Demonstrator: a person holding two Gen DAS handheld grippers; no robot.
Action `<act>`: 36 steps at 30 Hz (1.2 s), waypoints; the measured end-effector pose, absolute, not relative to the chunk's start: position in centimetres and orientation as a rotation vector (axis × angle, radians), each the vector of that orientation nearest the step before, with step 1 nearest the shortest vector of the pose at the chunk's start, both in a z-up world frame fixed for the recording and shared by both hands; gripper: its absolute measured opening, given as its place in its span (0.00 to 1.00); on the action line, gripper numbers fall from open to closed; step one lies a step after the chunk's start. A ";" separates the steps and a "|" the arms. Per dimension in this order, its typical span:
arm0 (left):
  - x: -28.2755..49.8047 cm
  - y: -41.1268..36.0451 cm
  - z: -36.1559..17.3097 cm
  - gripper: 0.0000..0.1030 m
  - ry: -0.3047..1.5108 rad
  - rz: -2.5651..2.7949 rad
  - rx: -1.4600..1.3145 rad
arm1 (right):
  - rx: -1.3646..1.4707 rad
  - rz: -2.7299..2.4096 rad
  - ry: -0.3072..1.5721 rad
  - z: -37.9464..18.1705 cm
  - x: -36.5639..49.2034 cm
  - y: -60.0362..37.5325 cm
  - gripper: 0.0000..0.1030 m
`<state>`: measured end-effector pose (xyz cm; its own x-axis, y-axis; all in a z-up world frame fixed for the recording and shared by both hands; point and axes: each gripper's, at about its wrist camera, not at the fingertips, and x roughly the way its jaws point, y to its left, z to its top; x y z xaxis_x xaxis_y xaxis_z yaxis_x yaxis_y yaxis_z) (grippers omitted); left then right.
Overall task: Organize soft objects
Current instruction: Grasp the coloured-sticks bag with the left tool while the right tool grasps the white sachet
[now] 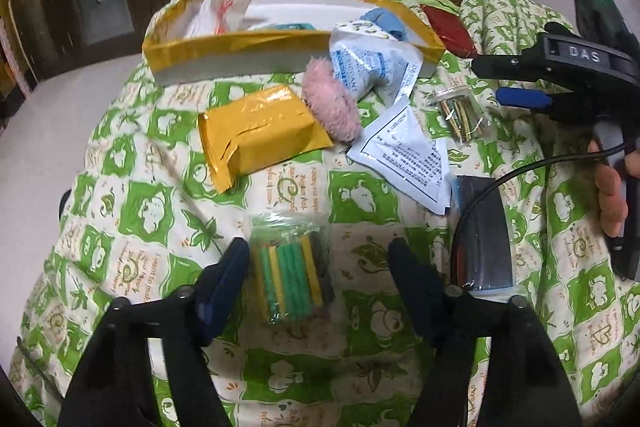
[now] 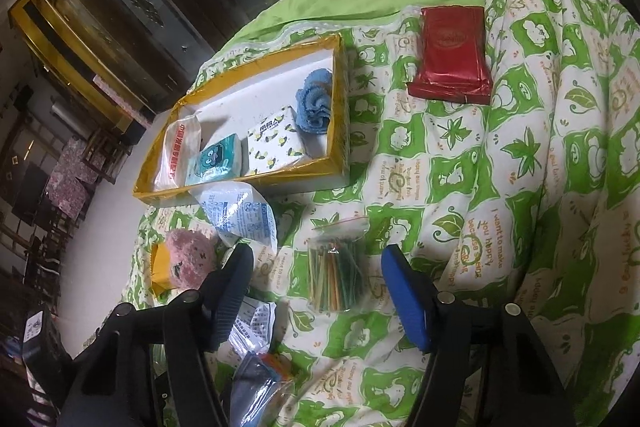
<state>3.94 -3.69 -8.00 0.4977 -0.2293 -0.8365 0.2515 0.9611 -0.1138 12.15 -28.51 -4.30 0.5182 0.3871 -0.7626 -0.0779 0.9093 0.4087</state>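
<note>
Two black gripper arms with blue finger pads fill the bottom of the left wrist view. This is the left gripper [image 1: 318, 275], its fingers spread apart and holding nothing. Between them, on a green and white quilt [image 1: 152, 211], lies a clear bag of green and yellow sticks [image 1: 294, 267]. Further off sit a yellow packet [image 1: 256, 135], a pink fluffy ball [image 1: 330, 103] touching it, and two white printed pouches [image 1: 372, 67]. Behind them stands a yellow-edged box [image 1: 240, 49], where soft things are being gathered. At the right edge, the right gripper [image 1: 520, 95] is seen from the side above a second bag of sticks [image 1: 460, 115]; a hand [image 1: 610, 187] grips its handle, partly cut off.

From the right wrist view, the right gripper [image 2: 318, 291] is also open and empty, hovering near the second bag of sticks [image 2: 336, 267]. The box [image 2: 240, 187] holds a blue cloth [image 2: 316, 103], two tissue packs [image 2: 244, 151] and a white bag [image 2: 176, 151]. The pink ball [image 2: 190, 261] lies well left, outside the box. A red packet [image 2: 452, 59] rests apart on the quilt.

Risk, as a judgement: both grippers sit over stick bags, which are not soft, so either could grab the wrong item. Slippery plastic on the yielding quilt might also slide away as the fingers close.

Print on the pouches is too blurred to read. A dark flat object near the left gripper cannot be identified.
</note>
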 end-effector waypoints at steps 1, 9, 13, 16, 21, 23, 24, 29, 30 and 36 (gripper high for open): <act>4.1 -3.6 -8.2 0.49 1.021 -0.295 0.017 | 0.338 0.292 0.990 -4.2 12.1 -28.4 0.69; 4.2 -3.4 -8.6 0.21 1.048 -0.314 -0.019 | 0.202 0.457 0.980 -3.1 11.8 -24.2 0.69; 4.2 -3.3 -8.7 0.21 1.052 -0.311 -0.028 | 0.095 0.539 1.023 -4.2 11.3 -20.9 0.69; 4.3 -3.5 -8.9 0.26 1.064 -0.309 -0.027 | 0.014 0.559 1.068 -5.7 11.5 -19.0 0.66; 4.2 -3.9 -9.1 0.40 1.069 -0.326 -0.017 | -0.060 0.528 1.125 -7.8 12.3 -17.8 0.58; 4.1 -4.3 -9.1 0.44 1.069 -0.332 0.002 | -0.067 0.526 1.114 -7.8 12.3 -17.7 0.48; 4.0 -4.5 -9.1 0.45 1.068 -0.332 0.014 | -0.081 0.515 1.099 -7.5 12.1 -17.7 0.36; 4.0 -4.0 -8.8 0.41 1.066 -0.313 -0.011 | -0.047 0.527 1.078 -6.8 11.8 -18.2 0.23; 3.9 -3.8 -8.6 0.41 1.061 -0.297 -0.014 | -0.041 0.525 1.073 -6.6 11.7 -18.4 0.23; 3.7 -3.5 -8.6 0.47 1.067 -0.270 -0.002 | 0.016 0.533 1.035 -5.4 11.6 -19.4 0.23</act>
